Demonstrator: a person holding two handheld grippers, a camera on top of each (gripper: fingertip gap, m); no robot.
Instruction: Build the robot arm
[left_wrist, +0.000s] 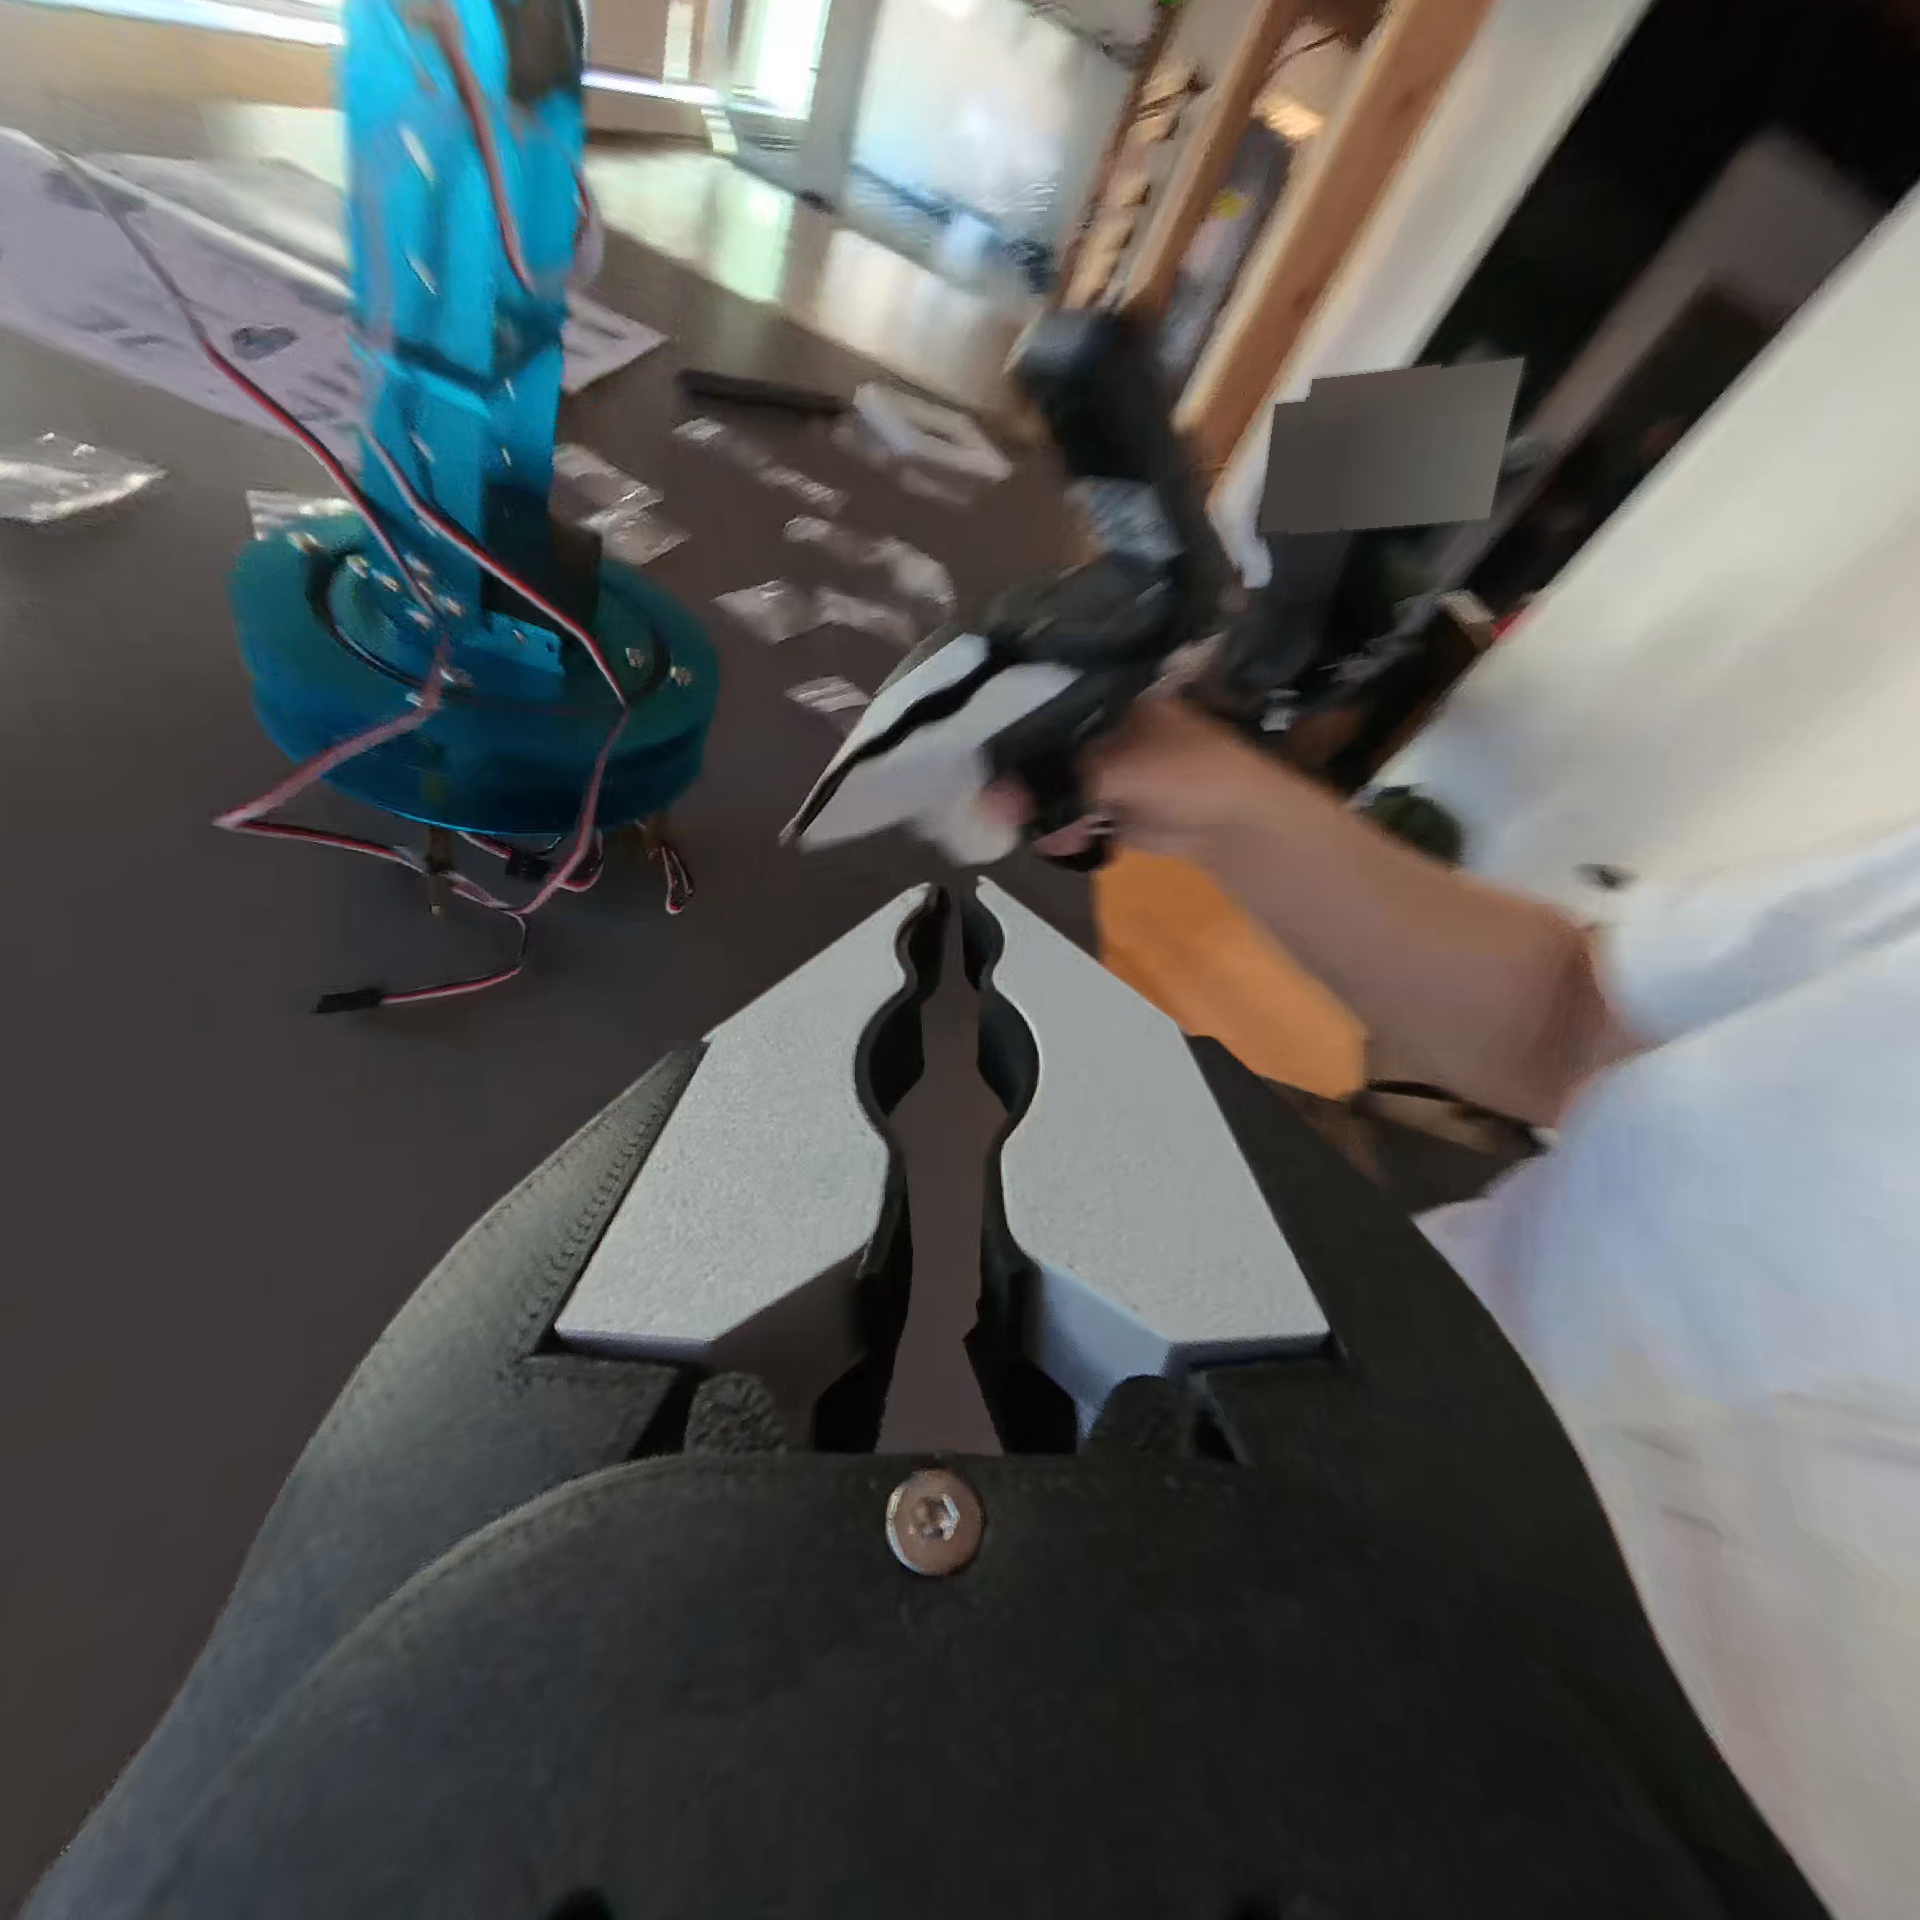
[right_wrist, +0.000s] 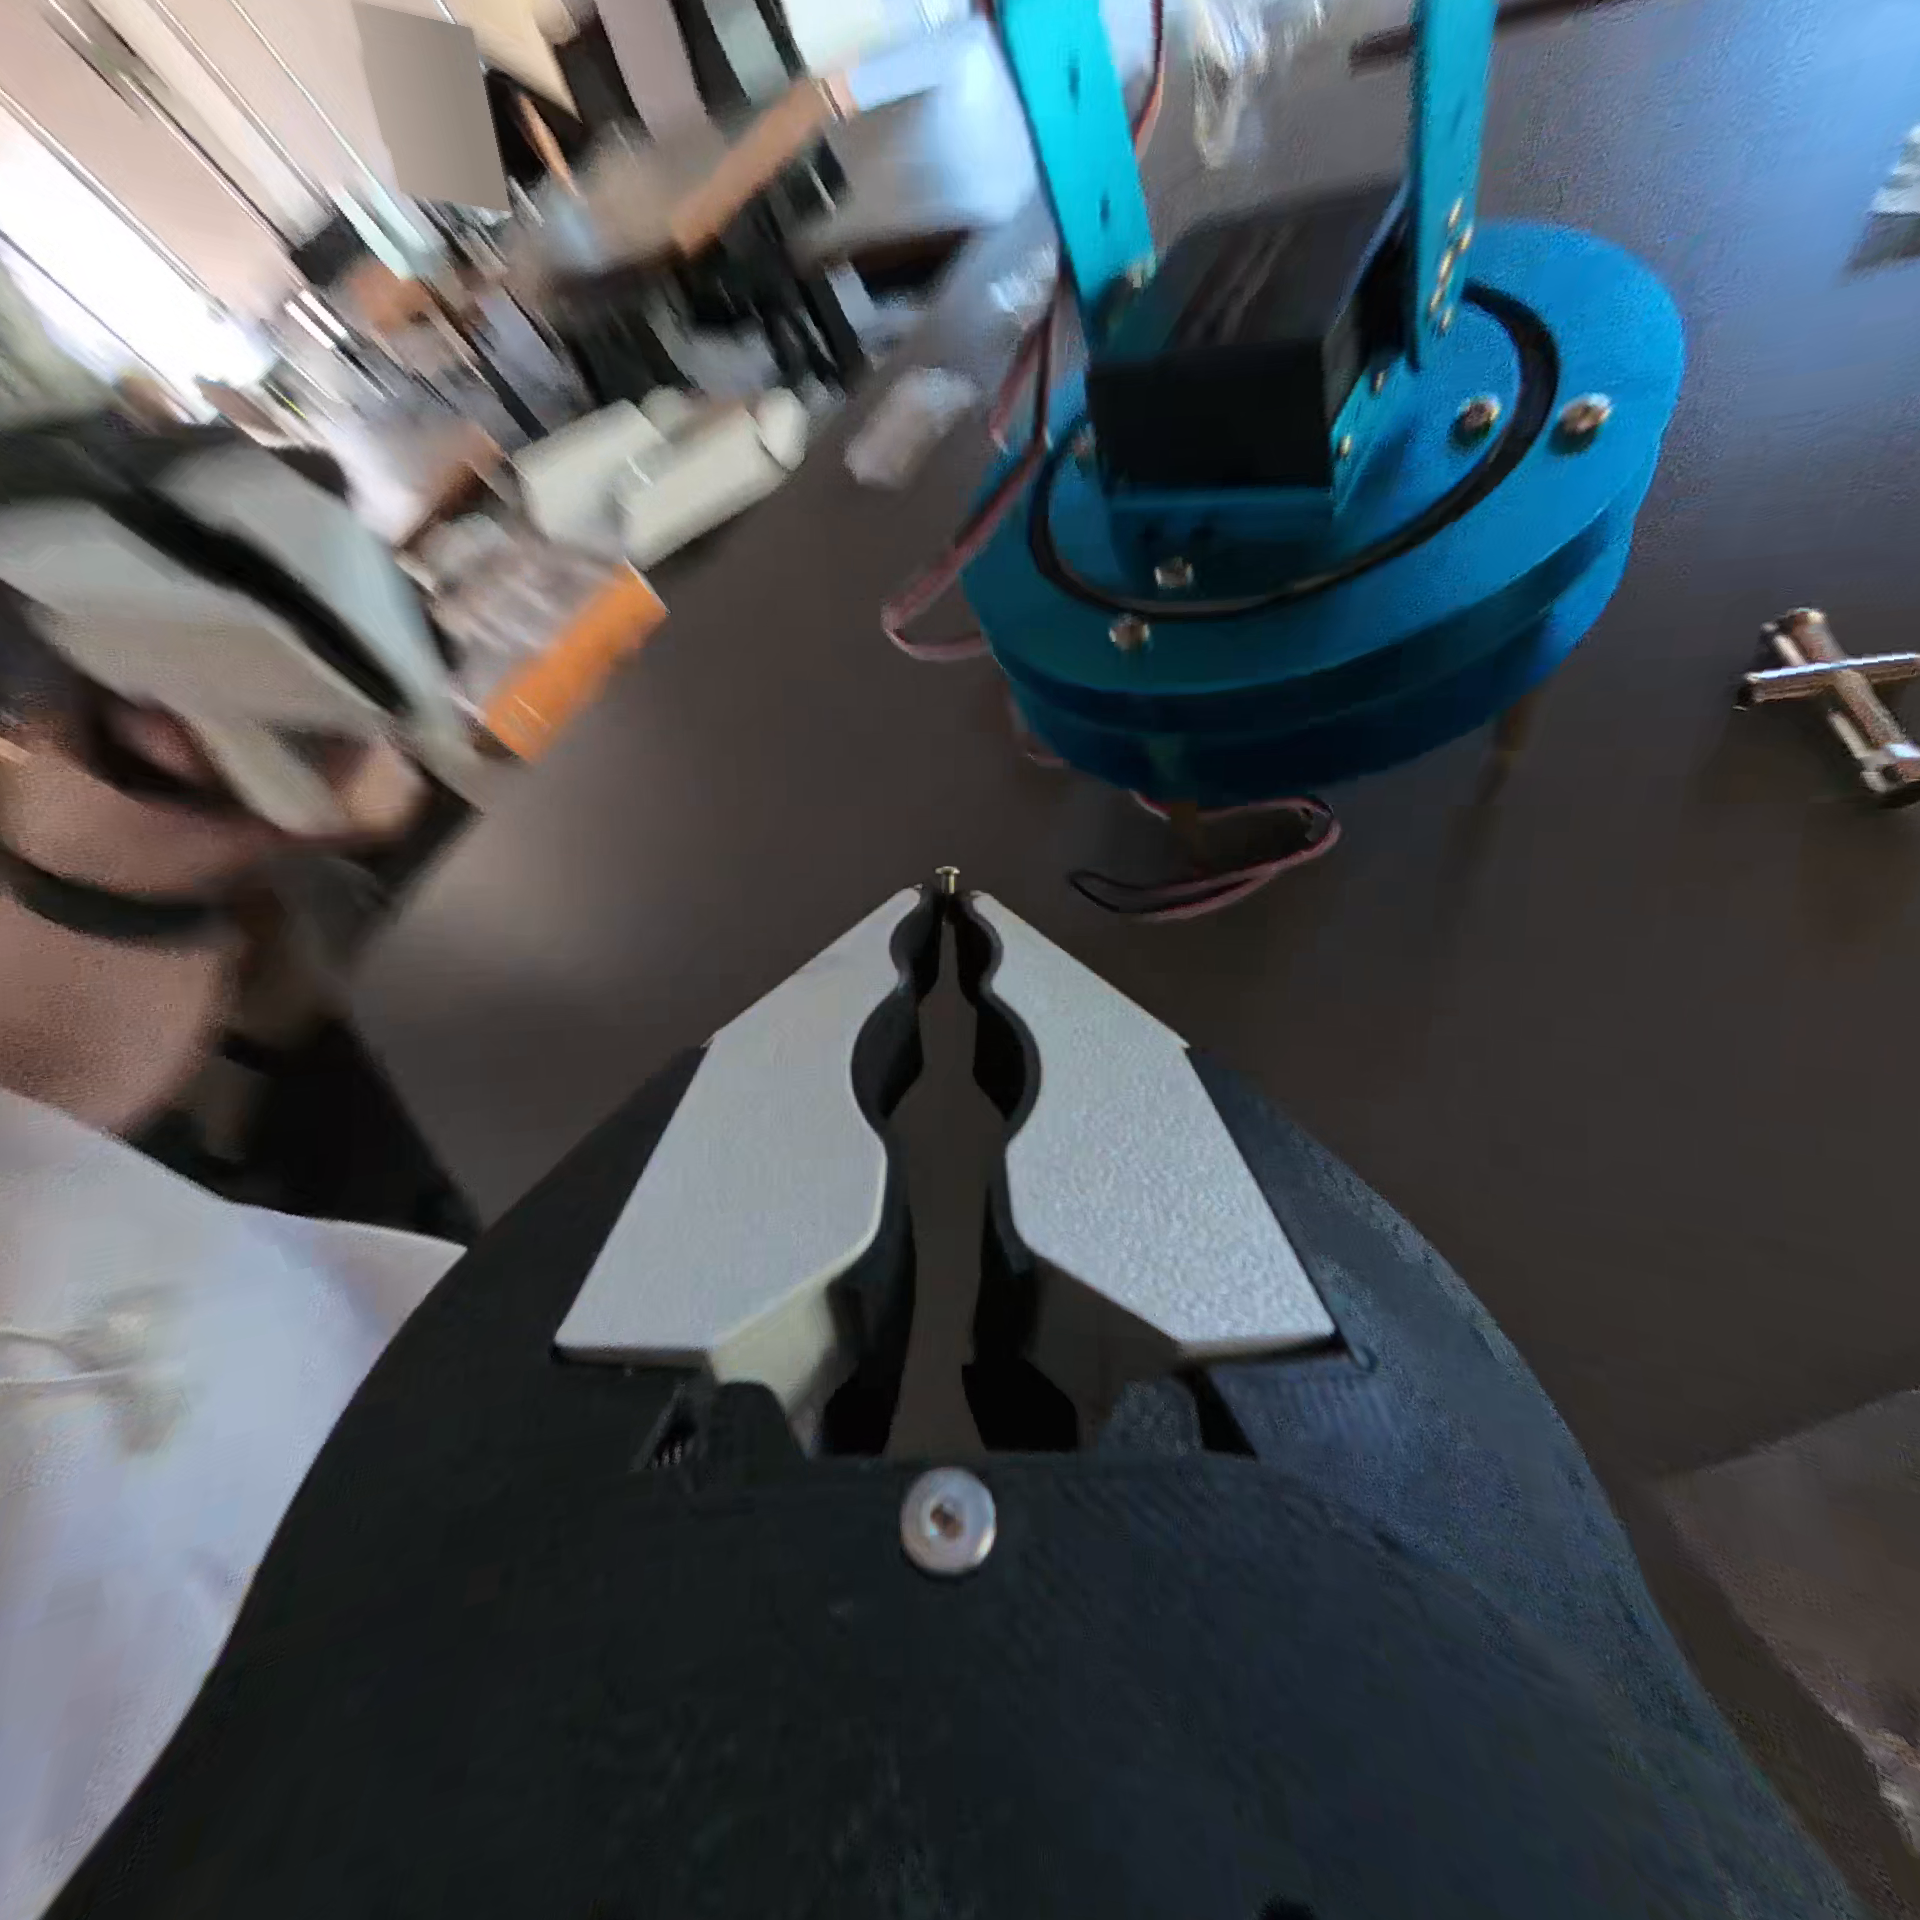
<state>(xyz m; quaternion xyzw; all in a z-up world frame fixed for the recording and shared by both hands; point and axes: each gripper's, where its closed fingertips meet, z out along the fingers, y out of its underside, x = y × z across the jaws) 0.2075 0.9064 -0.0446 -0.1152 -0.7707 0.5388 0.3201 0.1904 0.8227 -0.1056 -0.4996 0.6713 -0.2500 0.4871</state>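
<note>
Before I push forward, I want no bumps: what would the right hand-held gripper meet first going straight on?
Probably only the dark brown tabletop. The right hand-held gripper, shut on a tiny brass screw, points left of the blue round-based robot arm kit; depth is unclear.

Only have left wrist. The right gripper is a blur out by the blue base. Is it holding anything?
Observer: Yes. The right gripper is shut on a small screw, pinched at the very tips with its head poking out.
Operator: Any tool on the table? None in my view.
Observer: A metal cross wrench lies flat on the table, to the right of the blue base in the right wrist view and not touching it.
</note>
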